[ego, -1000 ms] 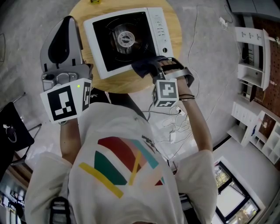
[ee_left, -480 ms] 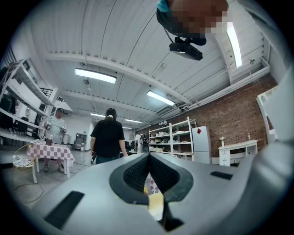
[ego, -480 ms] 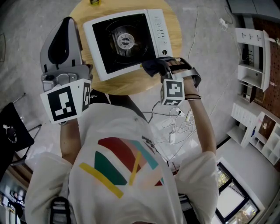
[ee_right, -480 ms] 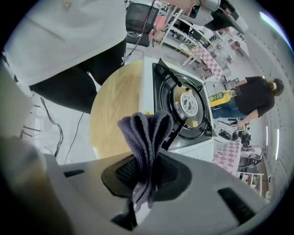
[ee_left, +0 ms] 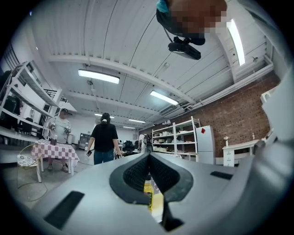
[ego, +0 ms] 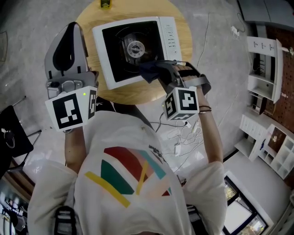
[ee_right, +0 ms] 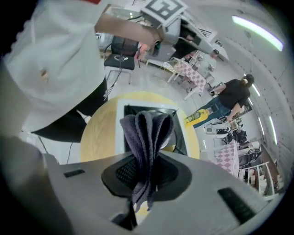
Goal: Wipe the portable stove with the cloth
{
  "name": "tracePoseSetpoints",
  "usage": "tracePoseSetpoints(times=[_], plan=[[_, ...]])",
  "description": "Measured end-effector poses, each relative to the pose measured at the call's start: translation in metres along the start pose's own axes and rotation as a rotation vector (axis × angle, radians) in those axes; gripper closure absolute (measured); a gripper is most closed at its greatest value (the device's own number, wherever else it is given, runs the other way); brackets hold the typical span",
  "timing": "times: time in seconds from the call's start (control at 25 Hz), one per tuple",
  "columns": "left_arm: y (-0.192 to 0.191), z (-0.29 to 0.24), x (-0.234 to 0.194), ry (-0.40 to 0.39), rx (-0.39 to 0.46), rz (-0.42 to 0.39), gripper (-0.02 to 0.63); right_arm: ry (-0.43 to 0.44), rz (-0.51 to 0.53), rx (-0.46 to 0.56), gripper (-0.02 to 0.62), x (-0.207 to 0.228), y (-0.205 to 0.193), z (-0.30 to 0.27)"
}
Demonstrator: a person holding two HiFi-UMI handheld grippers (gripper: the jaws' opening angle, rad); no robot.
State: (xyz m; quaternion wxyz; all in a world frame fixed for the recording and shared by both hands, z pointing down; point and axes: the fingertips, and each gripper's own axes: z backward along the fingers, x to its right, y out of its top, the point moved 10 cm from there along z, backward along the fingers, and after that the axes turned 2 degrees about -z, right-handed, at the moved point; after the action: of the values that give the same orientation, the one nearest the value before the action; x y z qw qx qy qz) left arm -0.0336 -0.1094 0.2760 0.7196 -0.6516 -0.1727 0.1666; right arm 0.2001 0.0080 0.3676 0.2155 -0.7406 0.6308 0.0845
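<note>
The portable stove, white with a black top and a round burner, sits on a round wooden table. My right gripper is shut on a dark grey cloth, which rests on the stove's near right corner. In the right gripper view the folded cloth stands up out of the right gripper, with the stove behind it. My left gripper is held left of the table, away from the stove. In its own view the left gripper is shut and holds nothing.
A yellow object sits at the table's far edge. Loose cables lie on the floor under my right arm. White shelves stand to the right and a black chair to the left. A person stands far off.
My right gripper swung the cloth right along the stove's near edge, then back left onto the near right corner of the black top. The left gripper stayed put.
</note>
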Motion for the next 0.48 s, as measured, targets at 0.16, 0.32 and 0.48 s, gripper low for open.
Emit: tracePoseSetpoints(times=[0.16, 0.32, 0.48], plan=[[0.003, 0.000, -0.005, 0.033, 0.002, 0.003, 0.600, -0.044, -0.020, 0.045, 0.563, 0.068, 0.027, -0.022], [0.005, 0.005, -0.015, 0.077, -0.005, 0.002, 0.601, 0.056, 0.027, 0.080, 0.563, 0.130, 0.068, -0.059], [0.000, 0.018, -0.039, 0.147, -0.027, 0.005, 0.601, 0.198, 0.134, 0.049, 0.563, 0.160, 0.111, -0.101]])
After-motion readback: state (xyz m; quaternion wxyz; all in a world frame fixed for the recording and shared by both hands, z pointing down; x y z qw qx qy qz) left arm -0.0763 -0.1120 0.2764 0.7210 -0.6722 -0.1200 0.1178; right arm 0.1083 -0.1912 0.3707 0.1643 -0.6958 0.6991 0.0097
